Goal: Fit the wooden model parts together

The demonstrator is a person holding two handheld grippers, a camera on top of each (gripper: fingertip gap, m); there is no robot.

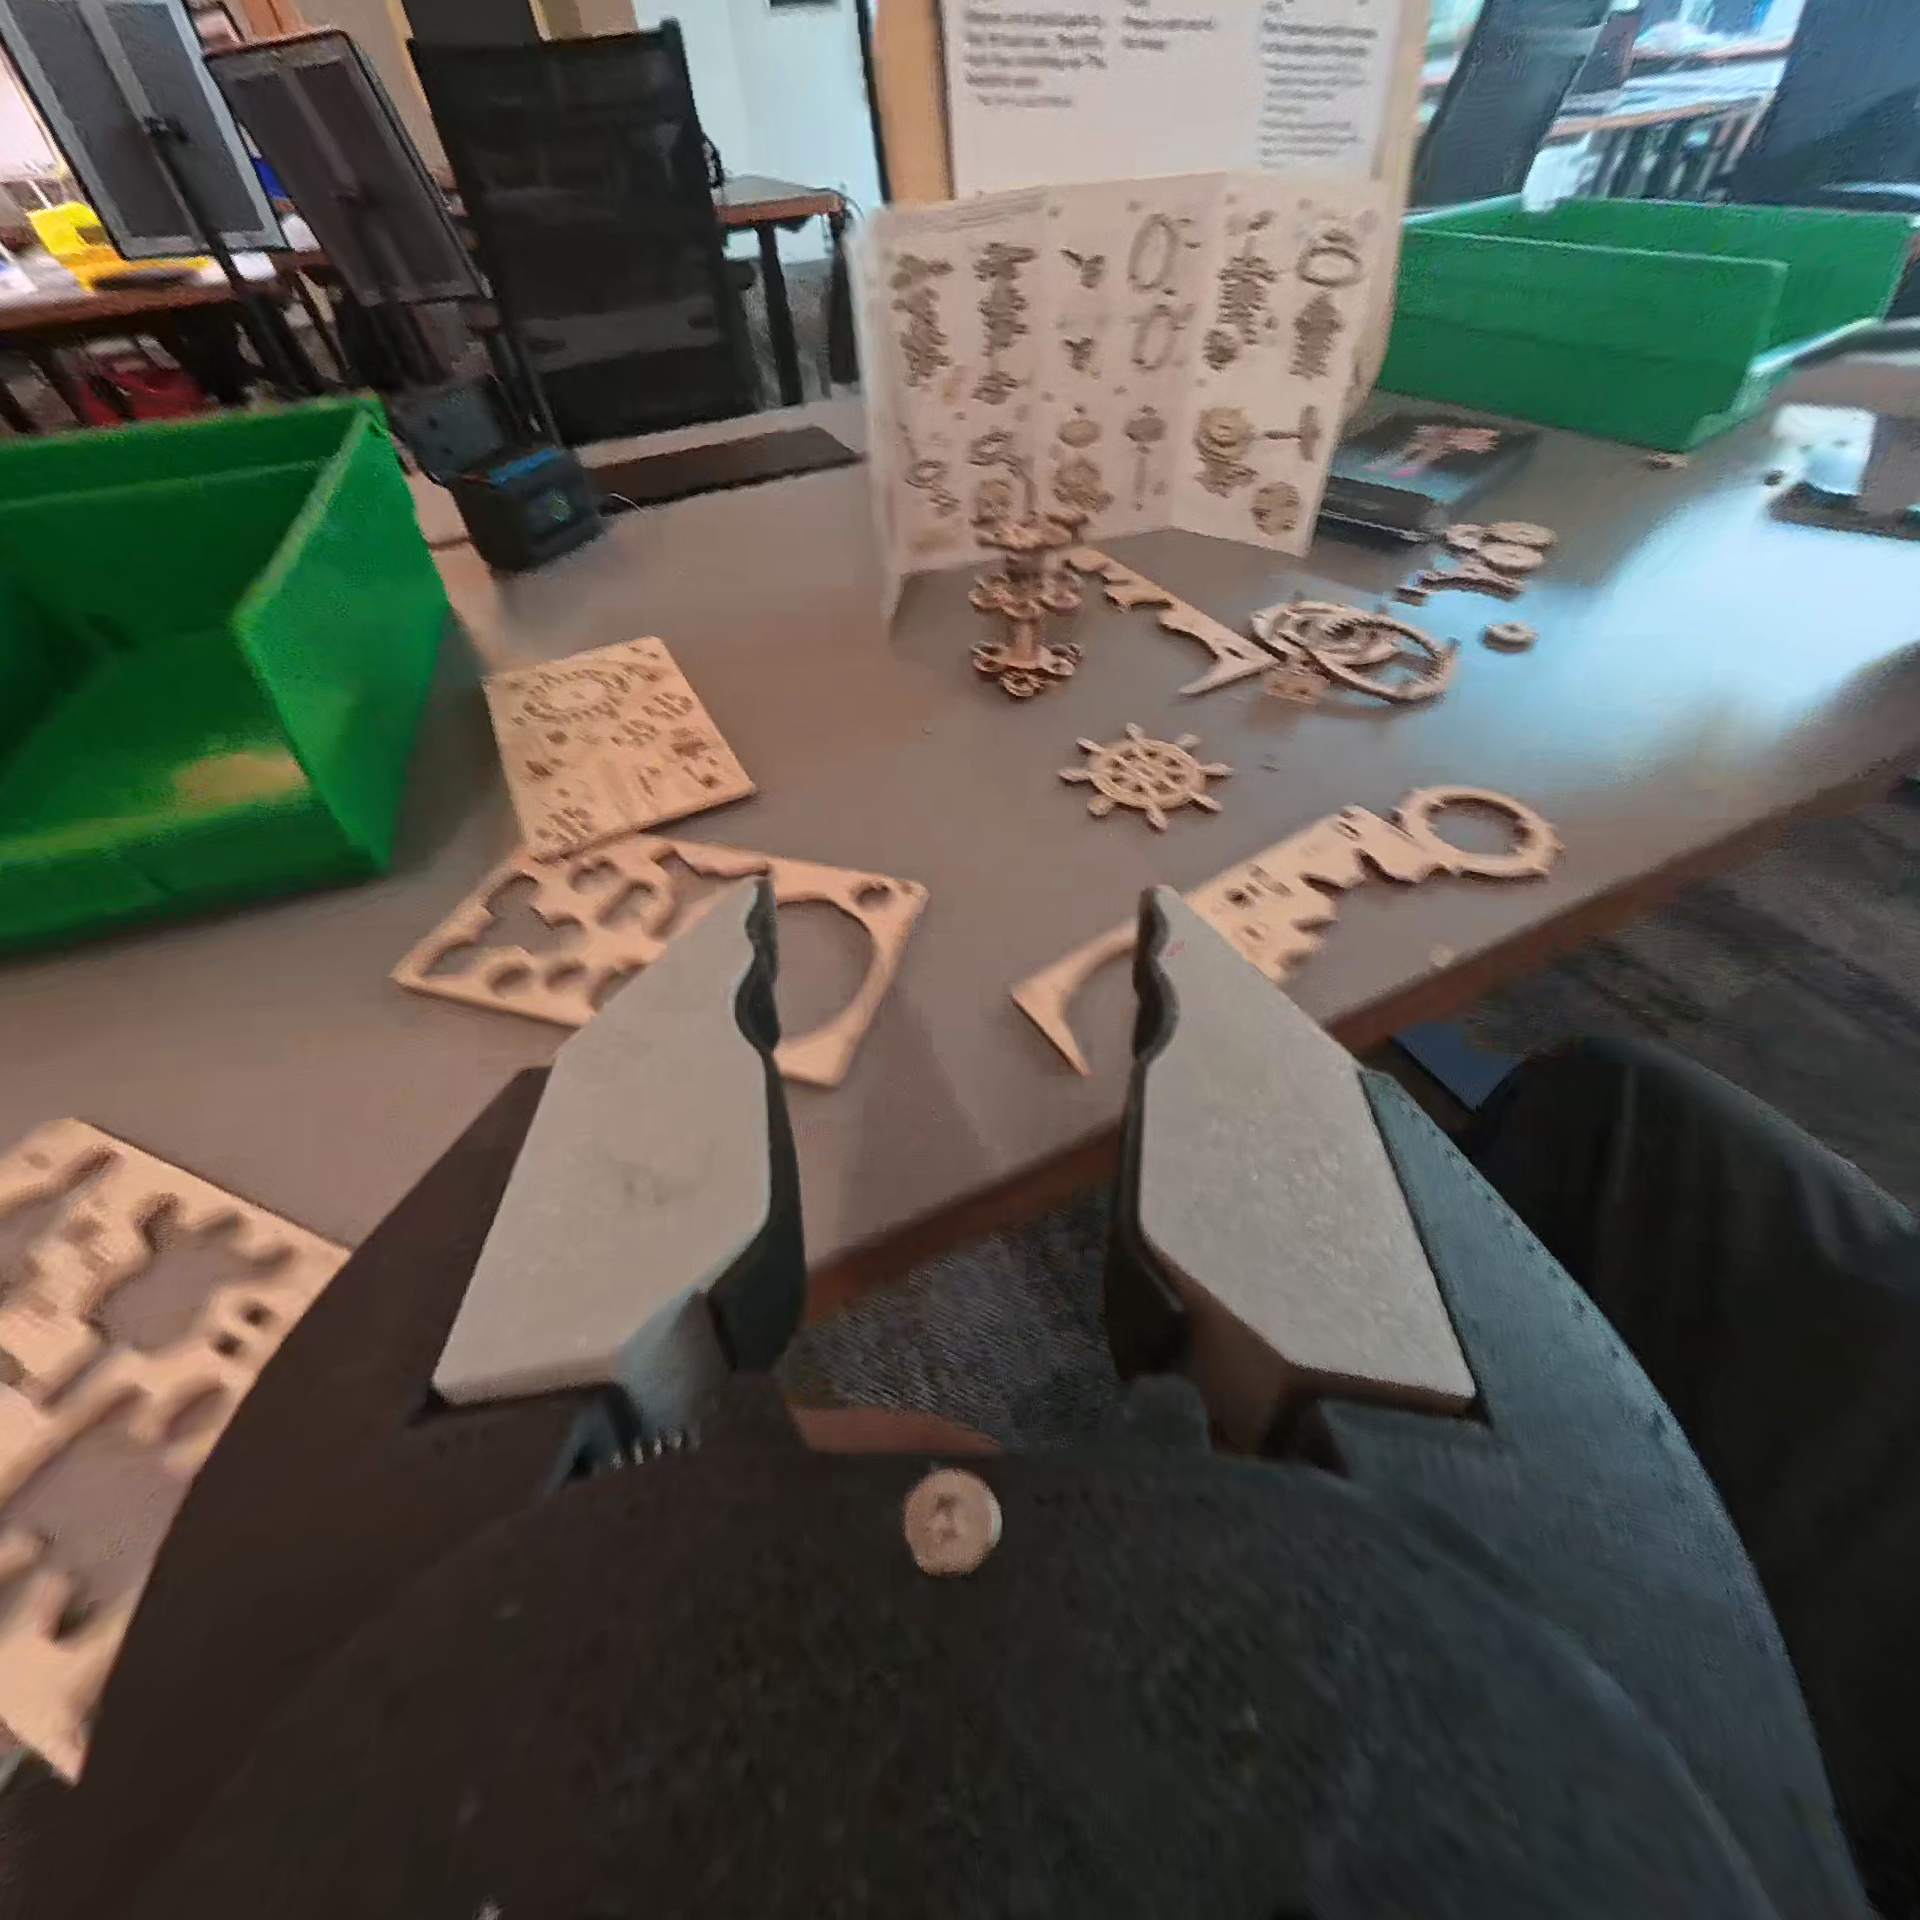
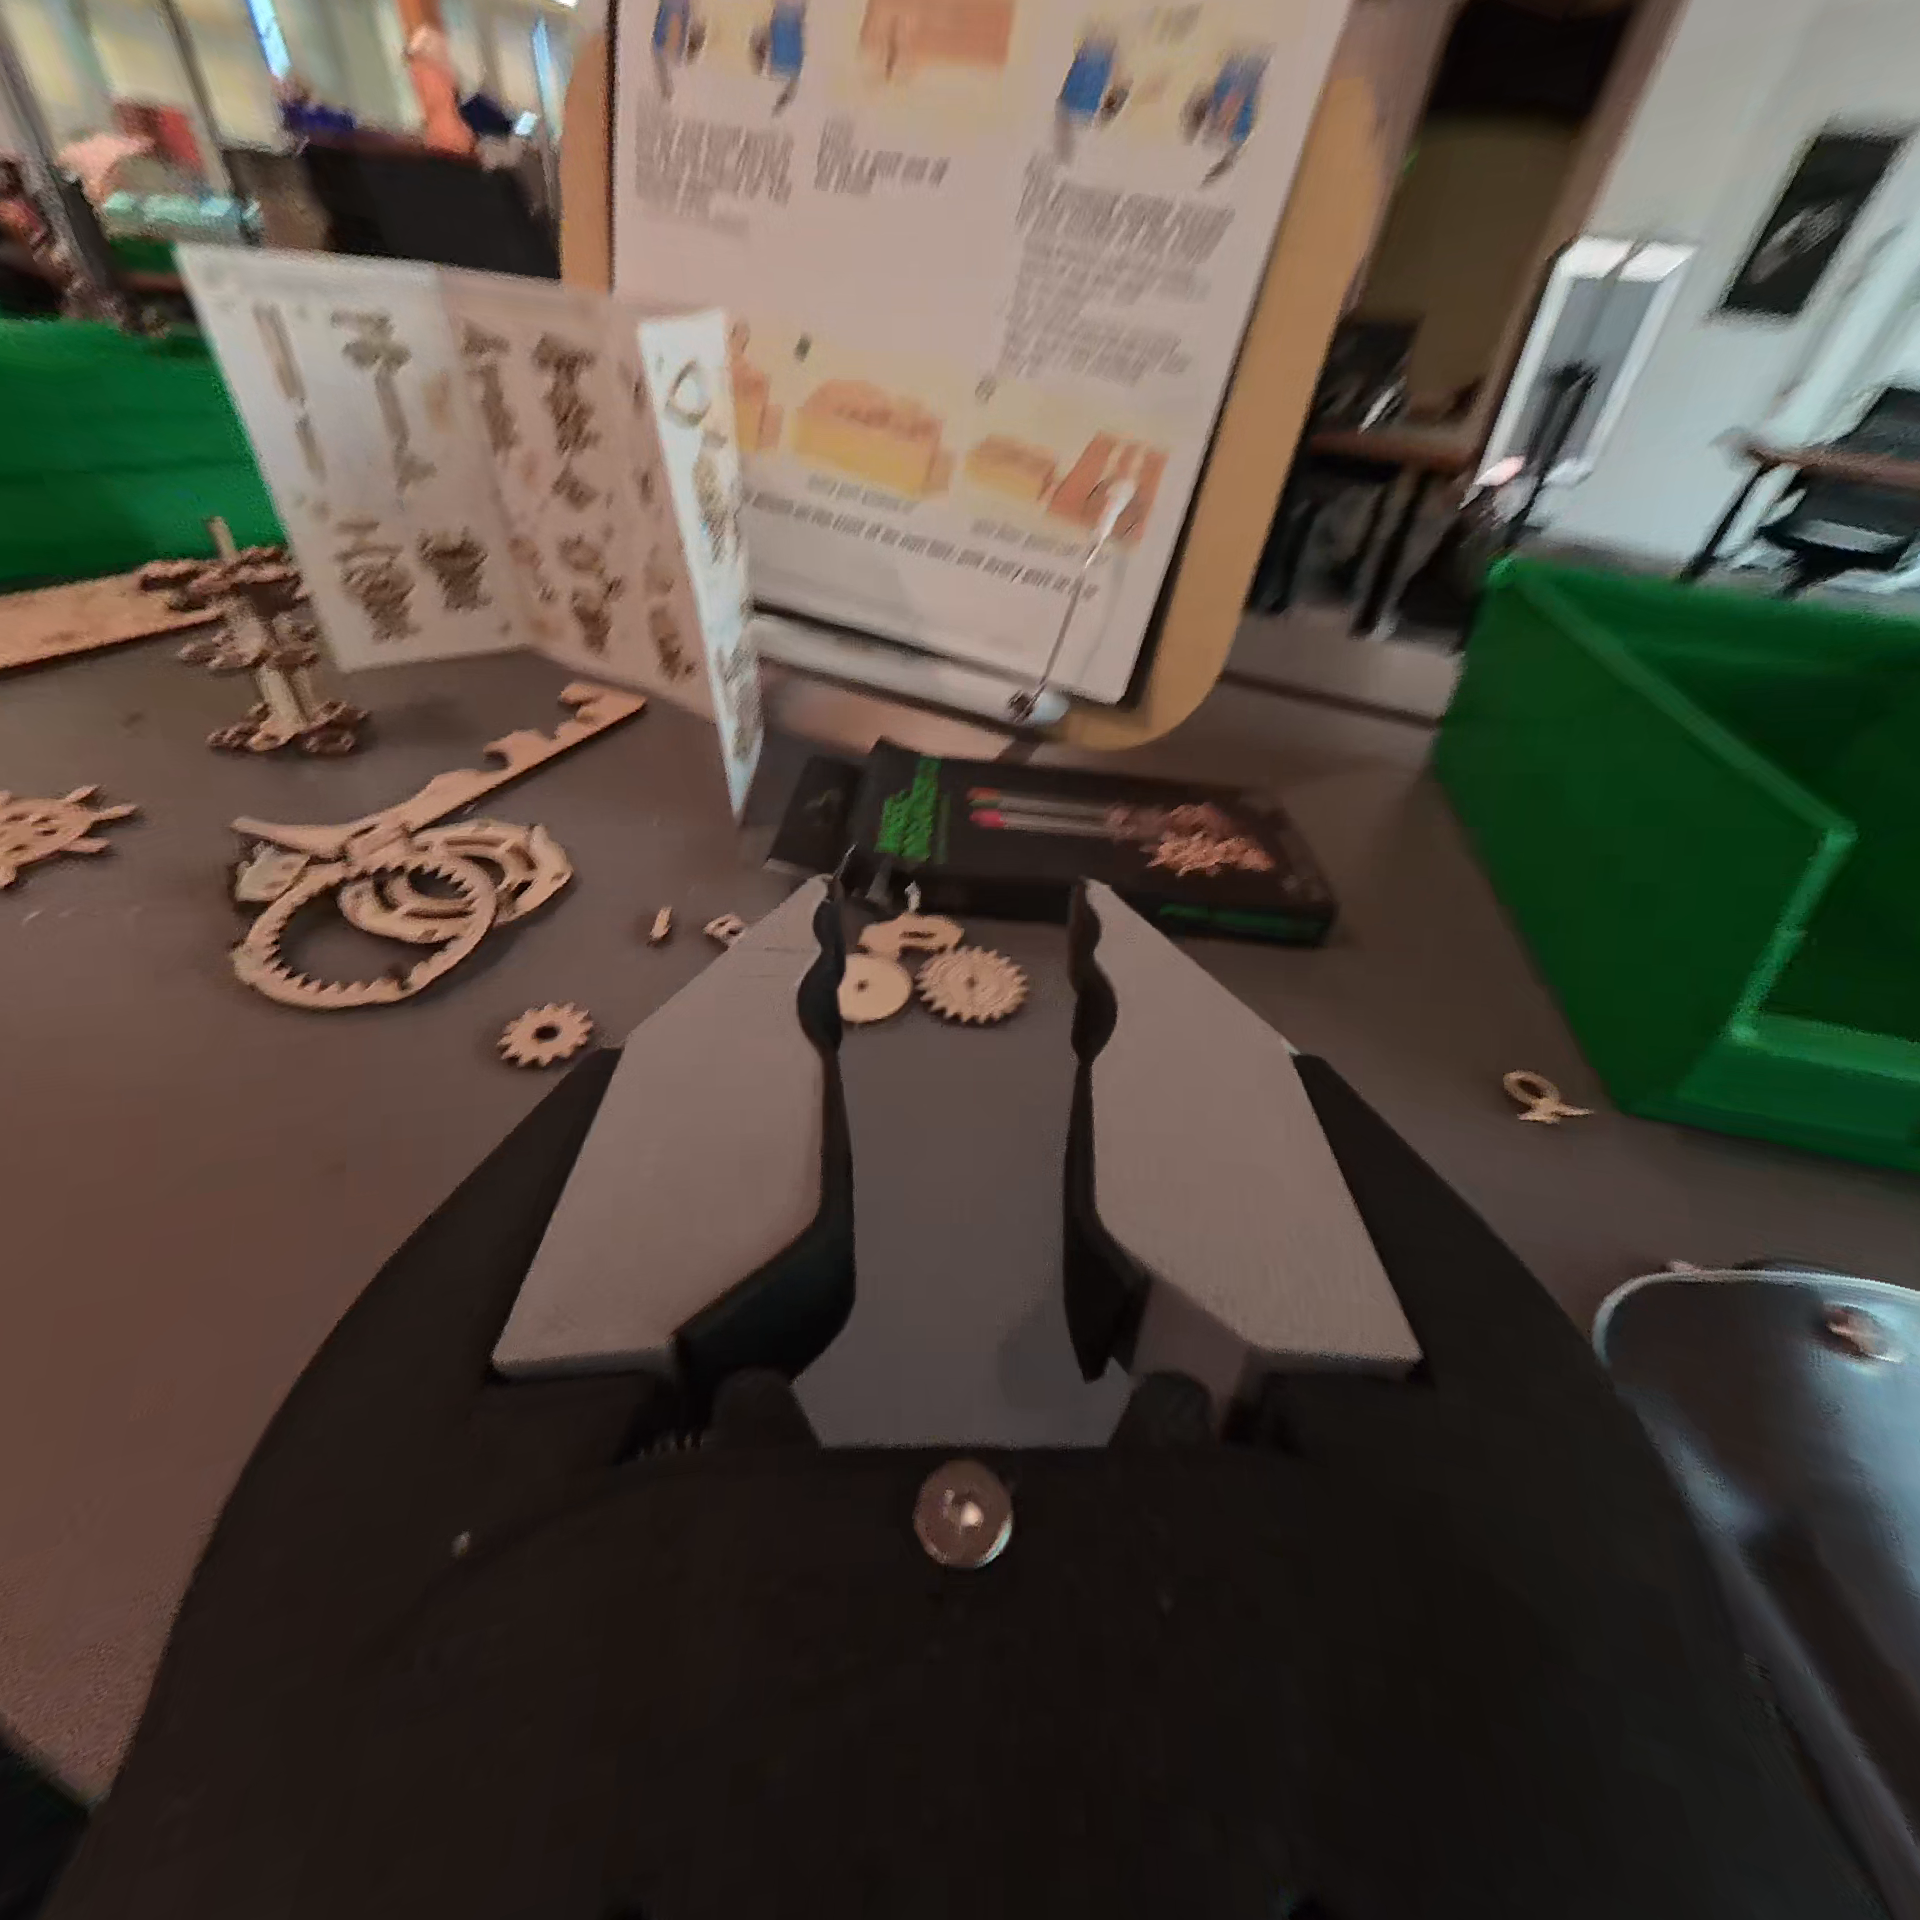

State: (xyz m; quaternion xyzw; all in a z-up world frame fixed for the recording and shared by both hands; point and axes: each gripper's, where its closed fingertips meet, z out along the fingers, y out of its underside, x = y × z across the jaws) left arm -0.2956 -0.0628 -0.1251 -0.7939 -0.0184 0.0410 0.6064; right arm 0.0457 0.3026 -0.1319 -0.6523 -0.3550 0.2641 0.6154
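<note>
Loose wooden model parts lie on a grey table (image 1: 935,717). A part-built upright wooden assembly (image 1: 1023,603) stands mid-table; it also shows in the right wrist view (image 2: 265,649). A ship's wheel (image 1: 1143,774), a pile of ring gears (image 1: 1351,649) and a long flat piece with a ring end (image 1: 1351,883) lie near it. My left gripper (image 1: 951,914) is open and empty above the table's front edge. My right gripper (image 2: 951,909) is open and empty, just short of small gears (image 2: 971,982). The ring gear pile (image 2: 395,904) lies to its left.
Punched-out wooden sheets (image 1: 665,940) (image 1: 613,743) lie front left. Green bins stand at left (image 1: 208,665) and back right (image 1: 1621,301), also at right in the right wrist view (image 2: 1704,862). A folded instruction sheet (image 1: 1122,364) stands behind the parts, a black box (image 2: 1091,852) beside it. One gripper's finger ends stand about 50 centimeters off the other's. About 25 centimeters separates my left fingertips from the part-built upright wooden assembly (image 1: 1023,603). My right wrist view (image 2: 223,652) looks at it from another angle.
</note>
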